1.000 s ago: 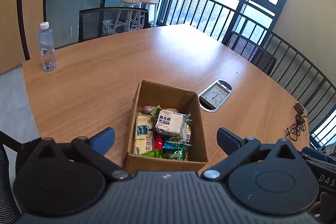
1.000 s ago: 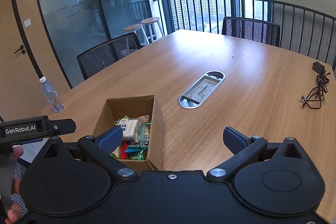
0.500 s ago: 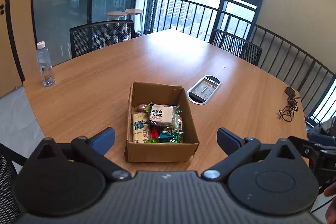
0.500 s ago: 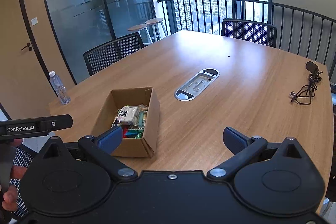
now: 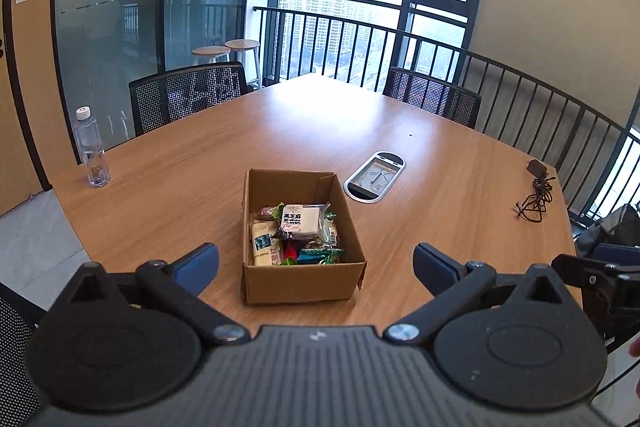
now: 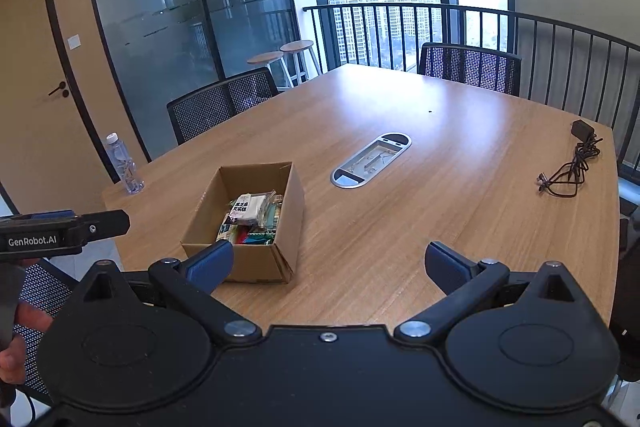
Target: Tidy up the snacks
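An open cardboard box [image 5: 298, 283] stands near the table's front edge; it also shows in the right wrist view [image 6: 290, 211]. Inside lie several snack packets, a white packet with black lettering [image 5: 301, 221] on top, also seen in the right wrist view [image 6: 249, 206]. My left gripper [image 5: 316, 267] is open and empty, held back from the box and above the table edge. My right gripper [image 6: 330, 267] is open and empty, to the right of the box. The left gripper shows at the left edge of the right wrist view [image 6: 64, 231].
A water bottle [image 5: 92, 151] stands at the table's left edge. A metal cable hatch [image 5: 375, 177] is set in the table's middle. A black charger with cable [image 5: 534, 193] lies at the right. Mesh chairs [image 5: 188, 95] stand around the wooden table [image 5: 280, 131].
Both grippers have drawn back and up from the box, so it looks smaller and farther. Both stay open. The box and snacks have not moved.
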